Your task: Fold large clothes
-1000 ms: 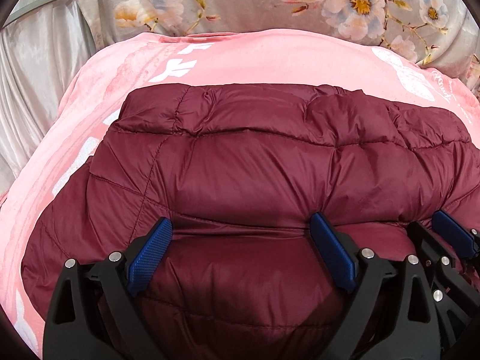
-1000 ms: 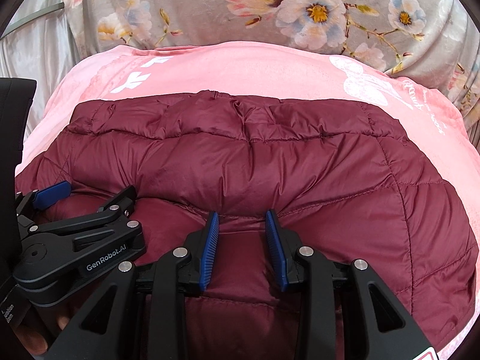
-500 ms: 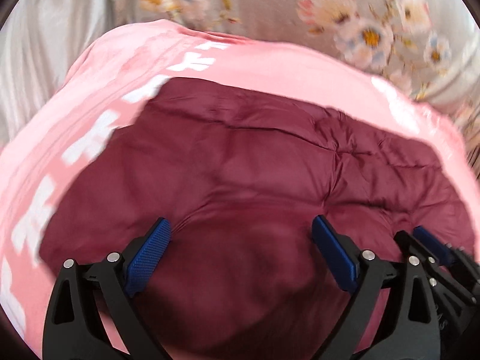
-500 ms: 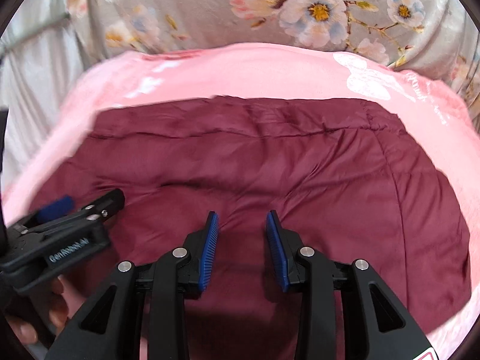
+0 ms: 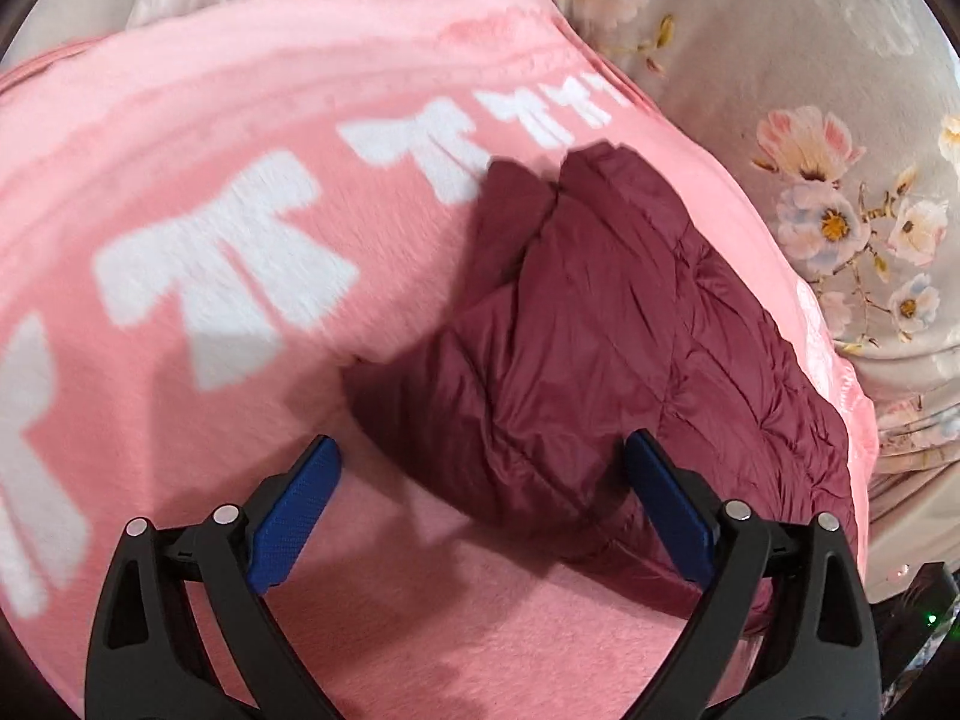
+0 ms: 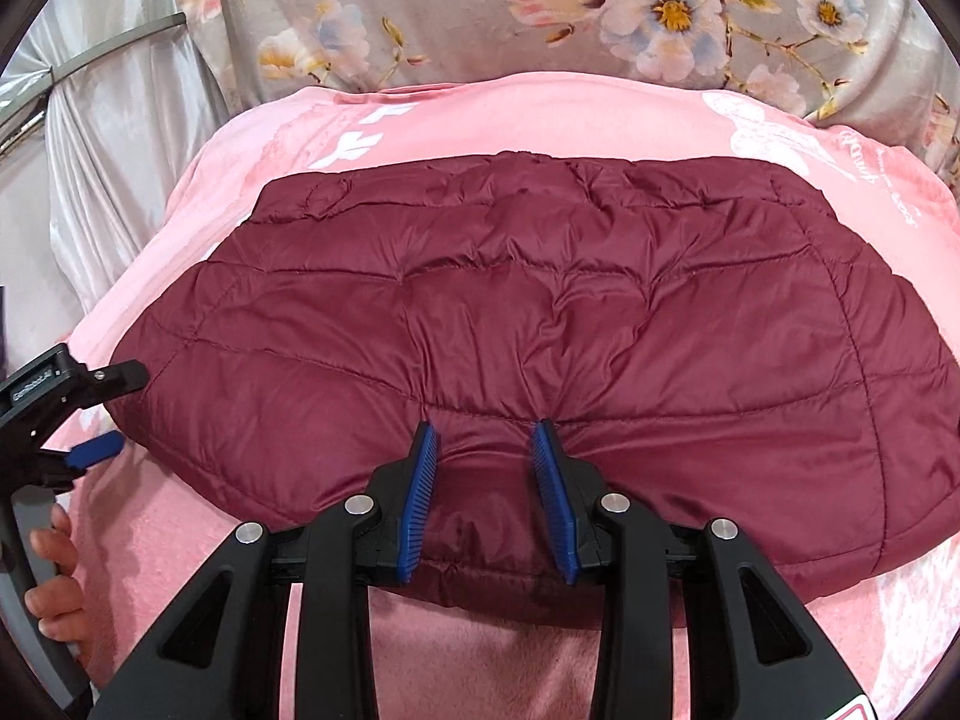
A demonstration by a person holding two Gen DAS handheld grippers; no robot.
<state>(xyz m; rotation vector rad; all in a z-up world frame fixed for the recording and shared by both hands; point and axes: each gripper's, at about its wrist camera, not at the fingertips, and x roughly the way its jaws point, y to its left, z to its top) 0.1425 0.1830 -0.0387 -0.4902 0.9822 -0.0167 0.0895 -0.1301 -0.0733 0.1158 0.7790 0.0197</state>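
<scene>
A maroon quilted puffer jacket [image 6: 540, 300] lies folded on a pink blanket [image 6: 540, 114]. My right gripper [image 6: 486, 468] sits at the middle of the jacket's near edge, and the fabric puckers between its blue pads, so it is shut on that edge. In the left wrist view the jacket [image 5: 630, 330] runs away to the right. My left gripper [image 5: 480, 450] hangs wide open over the blanket [image 5: 180, 150] at the jacket's left end, holding nothing. The right wrist view shows this left gripper [image 6: 114, 411] at its left margin, held by a hand [image 6: 54, 576].
The pink blanket carries white bow prints [image 5: 228, 264]. A grey floral cloth [image 6: 600, 12] lies behind it. Pale silky fabric [image 6: 108, 138] hangs at the left. Bare pink blanket lies in front of the jacket.
My left gripper has left the jacket's near edge, swung out to the left end and rolled. It was open throughout. The right gripper kept its hold and shifted slightly.
</scene>
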